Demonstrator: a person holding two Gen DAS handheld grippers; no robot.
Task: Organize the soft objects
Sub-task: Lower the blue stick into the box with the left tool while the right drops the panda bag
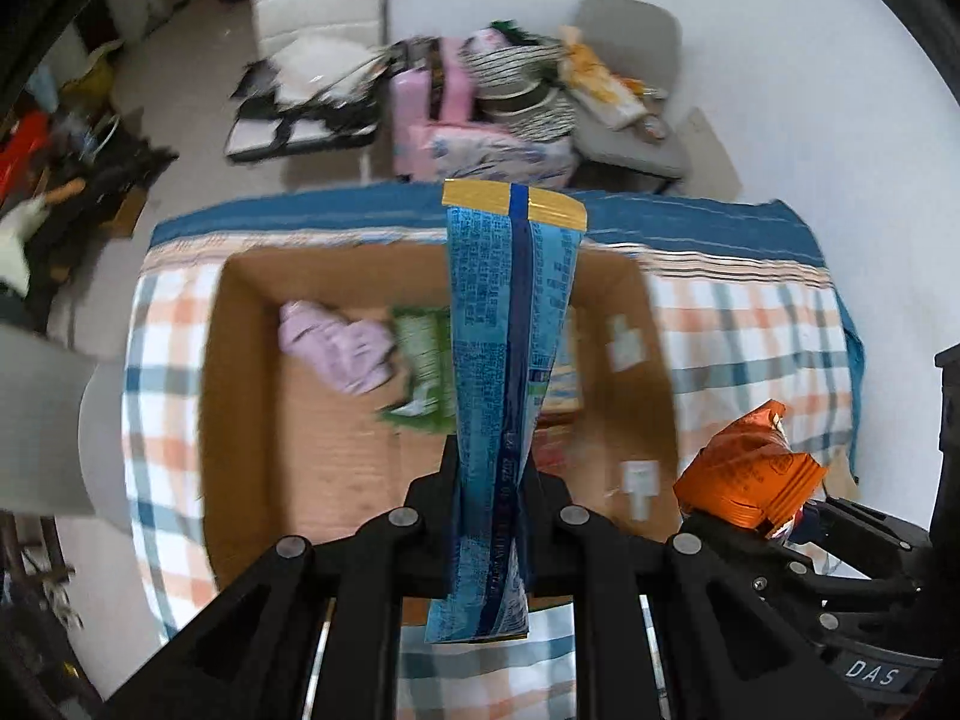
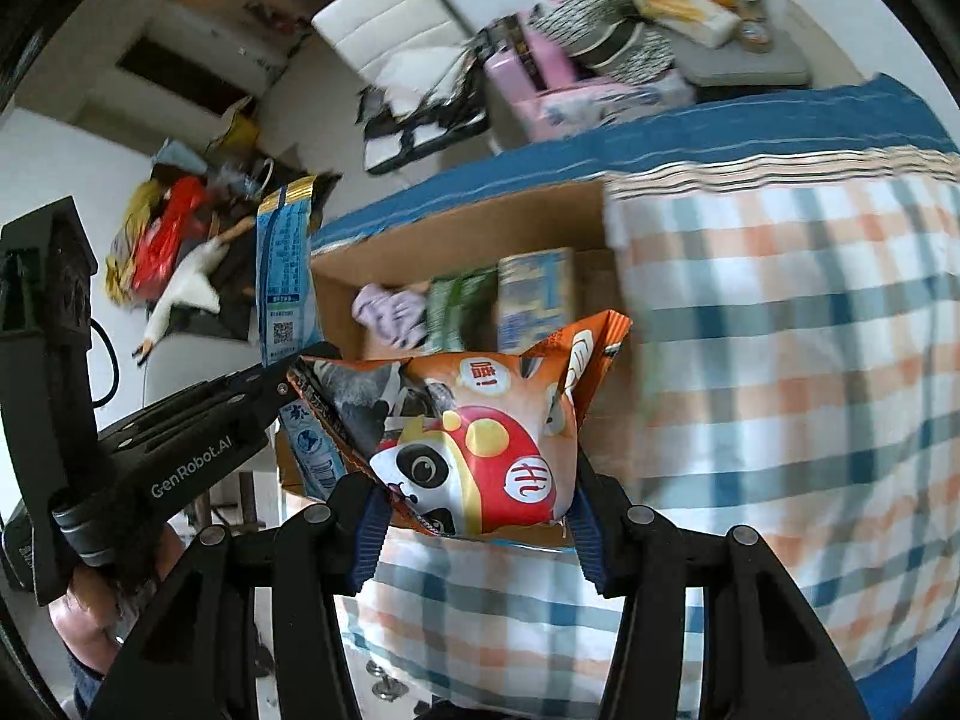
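Note:
My left gripper (image 1: pixel 489 480) is shut on a long blue snack packet (image 1: pixel 510 324) with a gold end, held upright above an open cardboard box (image 1: pixel 252 420). In the box lie a lilac cloth (image 1: pixel 342 348), a green packet (image 1: pixel 420 360) and a blue-yellow packet (image 2: pixel 534 294). My right gripper (image 2: pixel 474 510) is shut on an orange panda snack bag (image 2: pixel 480 438), held over the near edge of the box. In the left wrist view the orange bag (image 1: pixel 750 468) shows at lower right. The blue packet (image 2: pixel 282 276) shows at left in the right wrist view.
The box (image 2: pixel 456 222) sits on a table with a plaid orange, blue and white cloth (image 1: pixel 750 336). Beyond the table stand a white chair (image 1: pixel 318 6), a pink suitcase (image 1: pixel 420 102) piled with striped fabric, and a grey chair (image 1: pixel 636 120). Clutter lies on the floor at left (image 1: pixel 66 180).

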